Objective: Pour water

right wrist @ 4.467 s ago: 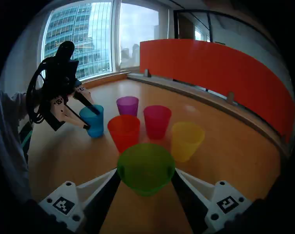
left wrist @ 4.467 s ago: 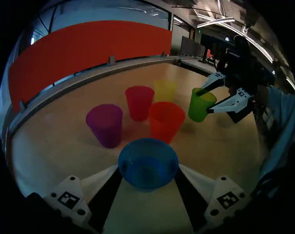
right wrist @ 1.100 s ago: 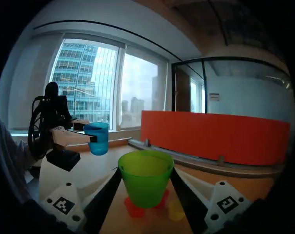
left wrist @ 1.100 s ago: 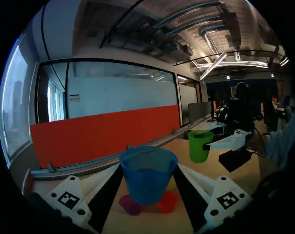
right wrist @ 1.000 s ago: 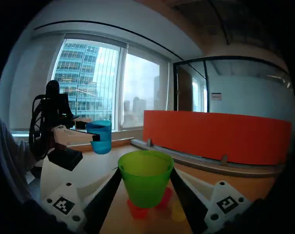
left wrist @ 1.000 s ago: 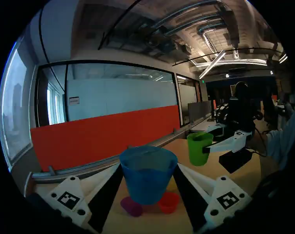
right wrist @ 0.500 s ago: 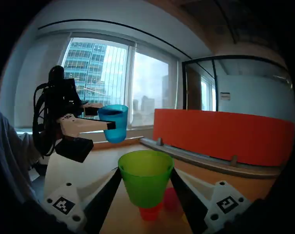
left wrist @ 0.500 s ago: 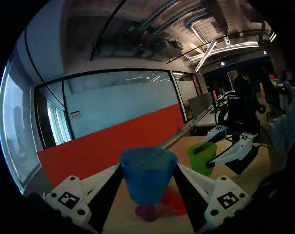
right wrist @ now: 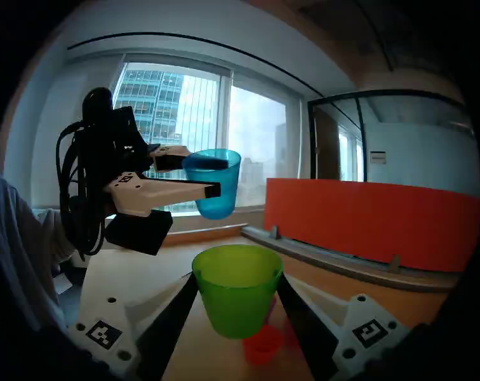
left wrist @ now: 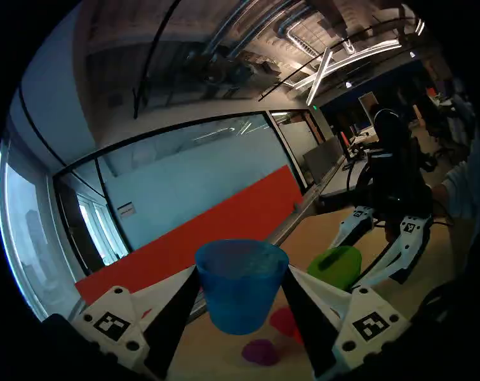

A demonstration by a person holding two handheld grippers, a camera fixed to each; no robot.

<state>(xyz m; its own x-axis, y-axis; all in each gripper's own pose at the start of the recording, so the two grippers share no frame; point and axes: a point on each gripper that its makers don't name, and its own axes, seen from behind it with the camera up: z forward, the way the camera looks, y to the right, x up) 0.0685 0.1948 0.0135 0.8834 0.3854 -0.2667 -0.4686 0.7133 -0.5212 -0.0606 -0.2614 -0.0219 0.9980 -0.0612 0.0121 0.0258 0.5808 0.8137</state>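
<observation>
With both fingers pressed on its sides, the left gripper [left wrist: 240, 273] pinches the blue cup [left wrist: 241, 289], upright and clear of the table. The right gripper [right wrist: 237, 279] does the same with the green cup [right wrist: 238, 295]: clamped at both sides, lifted, mouth up. Can't tell the water level in either; the tinted walls hide it.

Surface: wood tabletop [right wrist: 205, 359], well below both cups. The red cup [right wrist: 262, 343] stands on it under the green one; the purple cup [left wrist: 260, 351] and pink cup [left wrist: 283, 319] stand on it below the blue one. An orange partition [right wrist: 380, 216] runs along the far table edge on a grey rail.

Room by view:
- Left gripper view looks up: exposed ceiling pipes [left wrist: 253, 32], light strips [left wrist: 322, 70], a glass wall [left wrist: 195, 171] above the partition. Farther right, the right gripper holds the green cup tilted in this picture, mouth towards the camera.
- Right gripper view: tall windows [right wrist: 259, 152] with towers outside. The left gripper holds the blue cup up and left of the green cup, higher than its rim and apart from it. A light sleeve [right wrist: 24, 254] is at the left edge.
</observation>
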